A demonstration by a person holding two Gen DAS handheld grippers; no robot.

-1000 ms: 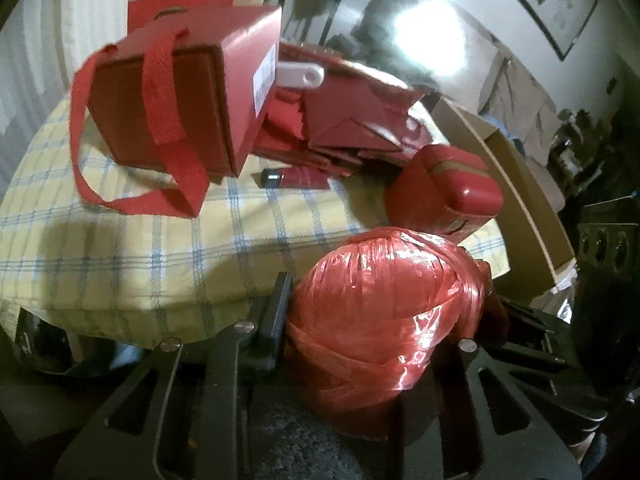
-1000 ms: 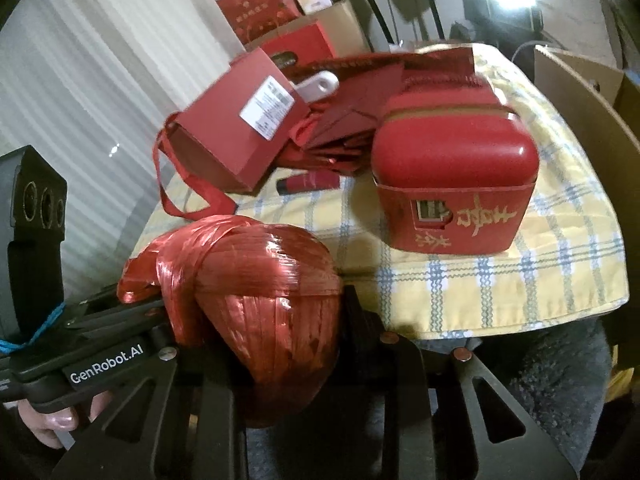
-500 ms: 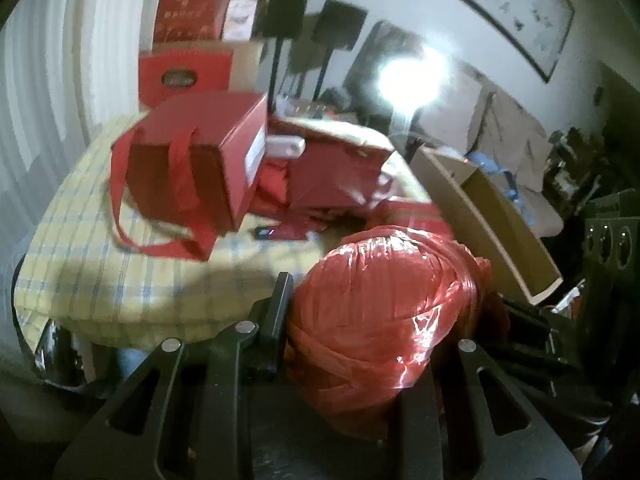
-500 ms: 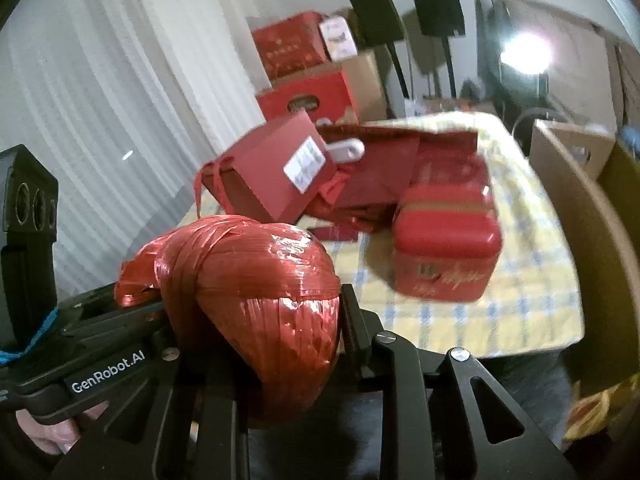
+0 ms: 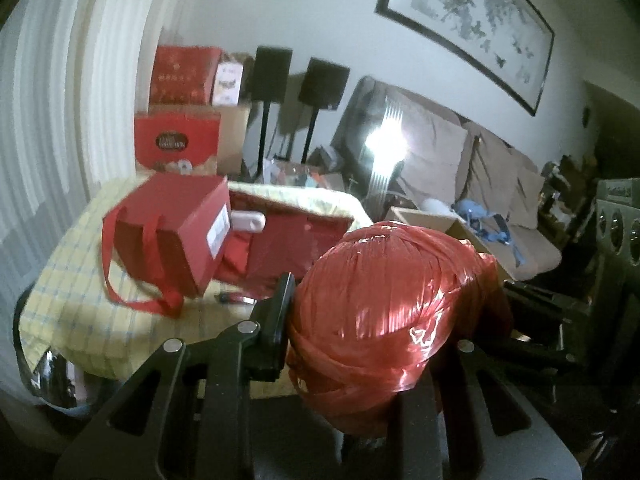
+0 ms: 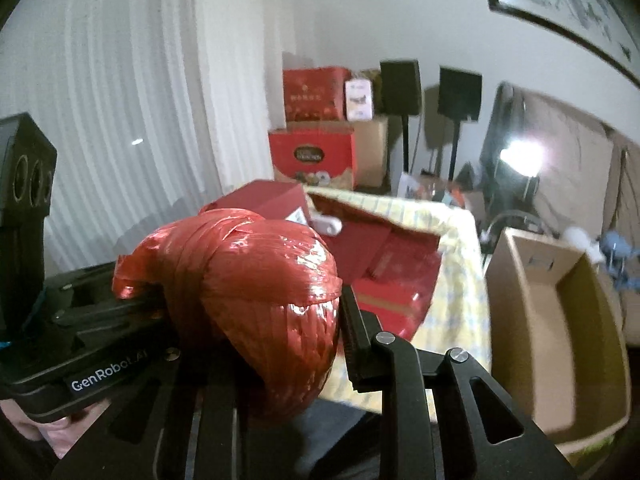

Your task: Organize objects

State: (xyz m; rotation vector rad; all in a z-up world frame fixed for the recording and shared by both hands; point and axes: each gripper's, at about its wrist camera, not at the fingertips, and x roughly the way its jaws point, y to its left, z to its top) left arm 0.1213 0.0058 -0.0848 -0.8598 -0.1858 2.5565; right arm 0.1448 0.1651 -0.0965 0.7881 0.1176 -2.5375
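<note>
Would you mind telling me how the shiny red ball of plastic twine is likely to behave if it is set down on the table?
The shiny red ball of plastic twine is rounded, so it may roll. Its glossy strands look slippery. The loose tail sticking out sideways suggests it could start unwinding.

red twine ball [image 5: 384,300] hides left claw's right finger

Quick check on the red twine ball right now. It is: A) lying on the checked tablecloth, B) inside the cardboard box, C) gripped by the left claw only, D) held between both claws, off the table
D: the red twine ball sits clamped in the left claw, and the right wrist view shows the right claw pinching it too, with the checked tablecloth lying beyond it.
</note>
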